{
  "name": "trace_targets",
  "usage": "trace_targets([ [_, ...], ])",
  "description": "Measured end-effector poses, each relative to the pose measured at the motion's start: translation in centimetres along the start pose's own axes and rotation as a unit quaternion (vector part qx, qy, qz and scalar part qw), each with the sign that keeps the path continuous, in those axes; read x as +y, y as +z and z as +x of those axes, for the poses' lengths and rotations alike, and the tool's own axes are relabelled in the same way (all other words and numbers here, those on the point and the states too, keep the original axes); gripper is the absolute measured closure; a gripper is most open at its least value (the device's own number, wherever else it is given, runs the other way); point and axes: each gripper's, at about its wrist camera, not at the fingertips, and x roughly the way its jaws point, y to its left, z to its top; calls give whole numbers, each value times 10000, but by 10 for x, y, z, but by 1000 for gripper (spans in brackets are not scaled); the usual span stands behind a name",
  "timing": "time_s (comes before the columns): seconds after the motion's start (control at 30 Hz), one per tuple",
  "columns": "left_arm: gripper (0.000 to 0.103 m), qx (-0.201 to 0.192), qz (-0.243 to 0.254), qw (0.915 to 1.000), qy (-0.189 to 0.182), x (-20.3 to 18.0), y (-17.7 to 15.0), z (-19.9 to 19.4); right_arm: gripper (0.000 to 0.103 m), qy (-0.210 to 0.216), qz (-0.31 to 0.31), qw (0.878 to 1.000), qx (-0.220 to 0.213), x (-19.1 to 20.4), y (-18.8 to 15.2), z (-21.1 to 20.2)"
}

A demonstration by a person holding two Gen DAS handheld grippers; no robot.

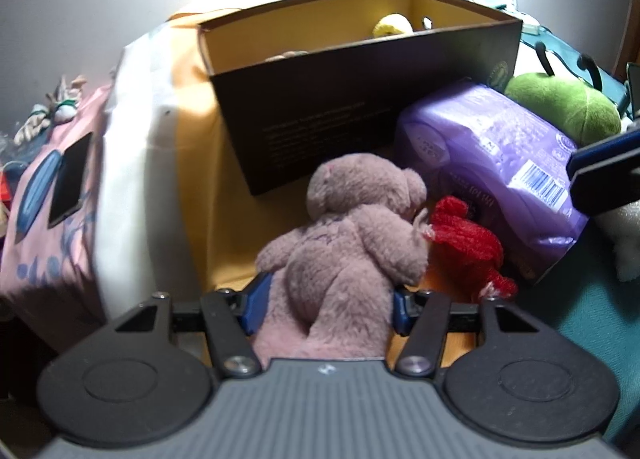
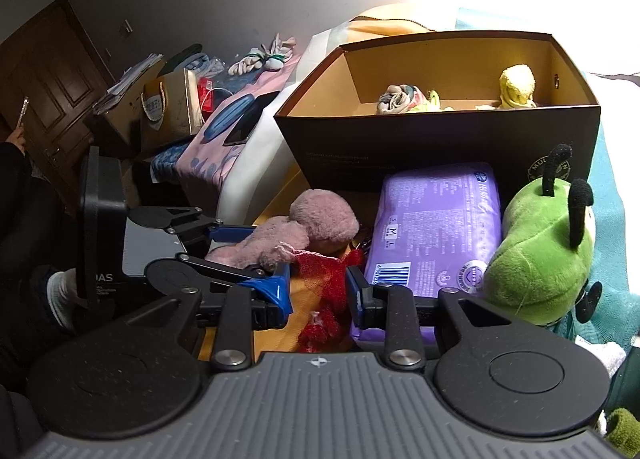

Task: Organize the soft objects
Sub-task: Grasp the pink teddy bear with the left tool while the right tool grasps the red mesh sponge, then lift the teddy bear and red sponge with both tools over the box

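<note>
The left gripper (image 1: 326, 301) was seen closed around the lower body of a pink plush bear (image 1: 352, 243), its blue fingers (image 1: 256, 309) pressed into the fur on both sides. The bear was positioned just in front of the dark cardboard box (image 1: 320, 99), face turned away from the camera, on an orange sheet (image 1: 196, 187). A red knitted toy (image 1: 468, 243) was found touching the bear's side, also in front of the box, and it was lying against a purple plastic-wrapped pack (image 1: 492, 163) that leaned on the box's front wall. A green plush toy with black antennae (image 2: 540, 259) was placed beside the pack, near the box's corner.

In the right wrist view, the right gripper (image 2: 318, 295) was held over the red knitted toy (image 2: 326, 299) with its fingers (image 2: 280, 291) at a narrow gap; the toy was seen between them, but whether it was pinched could not be told. Inside the box (image 2: 440, 139), a yellow soft toy (image 2: 516, 87) and a small bundle of grey and pink fabric (image 2: 400, 99) were seen lying against the far wall. To the left of the box, a dark phone (image 2: 250, 121) was lying on a pink patterned cover (image 2: 216, 147).
</note>
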Motion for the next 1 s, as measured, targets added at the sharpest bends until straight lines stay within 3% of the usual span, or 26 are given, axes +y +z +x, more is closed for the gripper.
trace_targets([
  [0.3,45,-290,-829,9961,-39,16,2,-33,90,-21,-306,9995,103,9,0,8],
  [0.53,45,-538,-1248,9907,-79,26,7,-50,90,-261,-1185,9920,347,36,1,32],
  [0.73,45,-743,-1415,9871,-64,31,9,-64,90,-610,-1809,9795,645,55,-3,63],
  [1.0,45,-929,-1604,9827,-2,40,11,-75,90,-1492,-2259,9579,960,67,-6,102],
])
